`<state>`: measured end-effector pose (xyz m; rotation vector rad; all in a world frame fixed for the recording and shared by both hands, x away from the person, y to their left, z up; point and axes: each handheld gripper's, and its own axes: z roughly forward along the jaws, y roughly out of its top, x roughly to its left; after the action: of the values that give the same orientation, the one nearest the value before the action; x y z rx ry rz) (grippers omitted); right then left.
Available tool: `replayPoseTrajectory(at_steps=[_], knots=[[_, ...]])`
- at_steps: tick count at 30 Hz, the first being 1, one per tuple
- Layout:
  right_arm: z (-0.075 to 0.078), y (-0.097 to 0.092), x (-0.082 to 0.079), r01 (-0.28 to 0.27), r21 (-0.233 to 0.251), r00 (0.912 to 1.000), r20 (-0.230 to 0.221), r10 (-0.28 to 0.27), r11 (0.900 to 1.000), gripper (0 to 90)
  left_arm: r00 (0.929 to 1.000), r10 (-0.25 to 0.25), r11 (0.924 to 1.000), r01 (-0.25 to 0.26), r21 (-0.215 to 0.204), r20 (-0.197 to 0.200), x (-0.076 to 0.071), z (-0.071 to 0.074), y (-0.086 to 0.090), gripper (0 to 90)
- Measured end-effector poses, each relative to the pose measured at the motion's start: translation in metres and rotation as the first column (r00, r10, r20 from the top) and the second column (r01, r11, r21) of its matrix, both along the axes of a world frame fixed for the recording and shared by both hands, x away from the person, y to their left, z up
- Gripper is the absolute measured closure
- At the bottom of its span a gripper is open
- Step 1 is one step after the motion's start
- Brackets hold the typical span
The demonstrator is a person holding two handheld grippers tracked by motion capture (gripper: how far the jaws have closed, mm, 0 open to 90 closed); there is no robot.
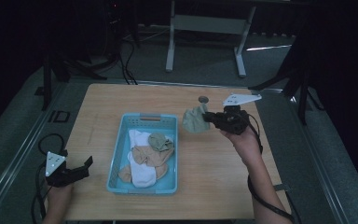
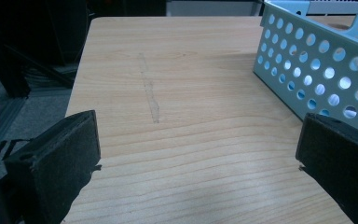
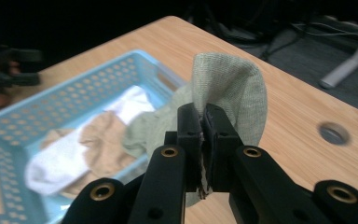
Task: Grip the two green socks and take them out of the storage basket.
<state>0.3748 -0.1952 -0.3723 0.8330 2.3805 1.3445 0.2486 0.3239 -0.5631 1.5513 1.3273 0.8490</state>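
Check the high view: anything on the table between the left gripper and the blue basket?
Nothing. In the high view, bare wooden table separates the left gripper from the blue basket; the left gripper view shows the same.

A: Where's the basket (image 1: 120, 154)?
B: Middle of the table (image 1: 214, 186), slightly left. Socks (image 1: 144, 161) piled in it.
A: Grippers?
B: Left gripper (image 1: 86, 167) sits left of the basket at the near-left table corner. Right gripper (image 1: 208, 118) is right of the basket's far end, above the tabletop, with a sock (image 1: 195, 119) hanging from it.
A: Anything behind?
B: Hole (image 1: 203, 99) in the tabletop just behind that sock.
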Motion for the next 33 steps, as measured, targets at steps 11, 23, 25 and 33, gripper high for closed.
replayPoseTrajectory(at_steps=[11,23,25,33], knots=[[-0.037,-0.036,0.012,0.111,-0.016,0.9925,-0.048,-0.112,0.9937,86.0,1.0000,-0.003,1.0000,0.003,-0.001,0.002,0.000,0.000,0.000,0.0],[-0.086,-0.061,0.017,0.192,-0.039,0.9738,-0.117,-0.195,0.9806,86.0,1.0000,0.000,1.0000,0.000,-0.007,0.005,0.000,0.000,0.001,0.0],[-0.095,-0.064,0.018,0.206,-0.042,0.9687,-0.132,-0.210,0.9777,86.0,1.0000,-0.001,1.0000,0.001,-0.005,0.004,0.000,0.000,0.001,0.0],[-0.124,-0.072,0.022,0.249,-0.079,0.9505,-0.171,-0.259,0.9652,86.0,1.0000,-0.003,1.0000,0.004,-0.004,0.003,0.000,0.000,0.001,0.0]])
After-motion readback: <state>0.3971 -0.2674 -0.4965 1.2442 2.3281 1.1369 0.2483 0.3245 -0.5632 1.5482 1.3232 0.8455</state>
